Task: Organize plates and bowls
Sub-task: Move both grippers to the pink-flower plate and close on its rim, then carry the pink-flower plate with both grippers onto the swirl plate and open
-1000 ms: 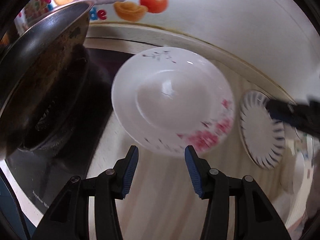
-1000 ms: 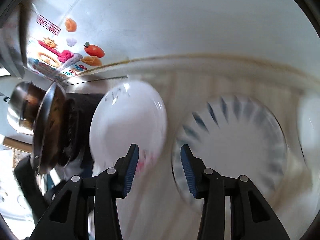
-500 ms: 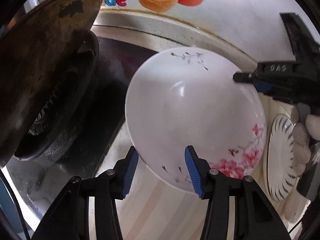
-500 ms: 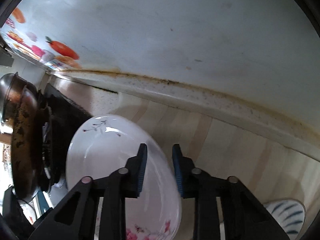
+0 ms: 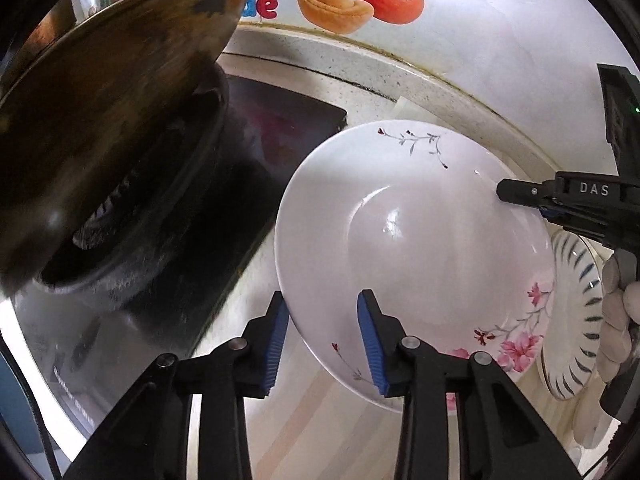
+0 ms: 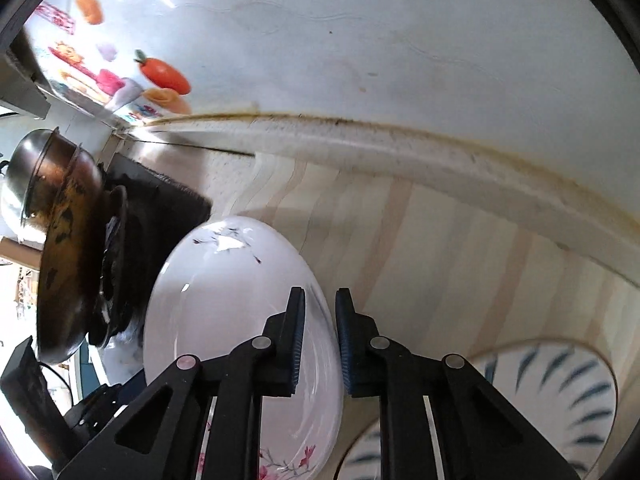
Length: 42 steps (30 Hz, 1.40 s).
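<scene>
Right gripper (image 6: pixel 320 336): clamped on floral plate's (image 5: pixel 412 256) 3 o'clock rim.
Left gripper (image 5: pixel 323 340): spread, straddling its 7 o'clock rim.
Plate: tilted beside striped plate (image 5: pixel 576 320).
Handling: rigid, glossy, breakable; pinch rim.

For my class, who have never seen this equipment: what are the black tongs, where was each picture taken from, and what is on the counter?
No robot here: a person holds a two-finger gripper in each hand, each carrying a fisheye camera looking along its fingers. In the left view, the left gripper stands open at the near rim of a white floral plate. The right gripper grips that plate's far rim. Beside it on the striped countertop lies a blue-striped plate. A wok sits on the stove.
</scene>
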Each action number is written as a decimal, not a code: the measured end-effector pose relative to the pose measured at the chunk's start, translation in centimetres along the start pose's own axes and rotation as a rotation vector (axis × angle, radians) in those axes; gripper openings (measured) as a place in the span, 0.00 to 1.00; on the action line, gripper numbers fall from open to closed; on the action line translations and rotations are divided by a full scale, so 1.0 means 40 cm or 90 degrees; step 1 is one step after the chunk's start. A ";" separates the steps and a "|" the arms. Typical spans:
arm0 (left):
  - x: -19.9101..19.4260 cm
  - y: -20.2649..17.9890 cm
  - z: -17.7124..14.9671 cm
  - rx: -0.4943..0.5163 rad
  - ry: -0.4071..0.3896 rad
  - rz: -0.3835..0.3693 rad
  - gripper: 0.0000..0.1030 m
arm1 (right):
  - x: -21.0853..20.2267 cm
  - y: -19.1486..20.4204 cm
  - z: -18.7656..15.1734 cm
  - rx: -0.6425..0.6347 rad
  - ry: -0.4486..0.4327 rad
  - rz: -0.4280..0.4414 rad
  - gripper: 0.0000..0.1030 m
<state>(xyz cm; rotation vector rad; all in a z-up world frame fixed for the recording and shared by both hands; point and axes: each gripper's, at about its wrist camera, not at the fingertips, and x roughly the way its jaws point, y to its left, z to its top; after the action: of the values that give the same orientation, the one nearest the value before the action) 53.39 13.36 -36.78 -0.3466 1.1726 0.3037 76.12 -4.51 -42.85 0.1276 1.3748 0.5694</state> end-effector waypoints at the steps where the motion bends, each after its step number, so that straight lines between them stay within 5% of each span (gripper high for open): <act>1: -0.004 -0.001 -0.006 0.000 0.002 -0.001 0.32 | -0.010 0.004 -0.010 -0.002 -0.002 0.001 0.17; 12: -0.160 -0.034 -0.123 0.005 -0.026 -0.025 0.32 | -0.177 -0.008 -0.192 -0.004 -0.013 0.015 0.17; 26: -0.414 -0.181 -0.312 0.074 -0.062 -0.069 0.32 | -0.500 -0.103 -0.525 0.027 -0.062 0.030 0.17; 34: -0.432 -0.272 -0.437 0.129 -0.028 -0.101 0.32 | -0.610 -0.225 -0.753 0.075 -0.066 0.014 0.17; 42: -0.383 -0.347 -0.546 0.178 0.026 -0.108 0.32 | -0.611 -0.338 -0.933 0.131 -0.042 0.007 0.17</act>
<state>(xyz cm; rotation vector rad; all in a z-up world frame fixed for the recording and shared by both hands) 35.20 -9.13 -28.58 -0.2053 1.1992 -0.0172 42.85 -36.10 -34.58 0.3179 1.3671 0.4276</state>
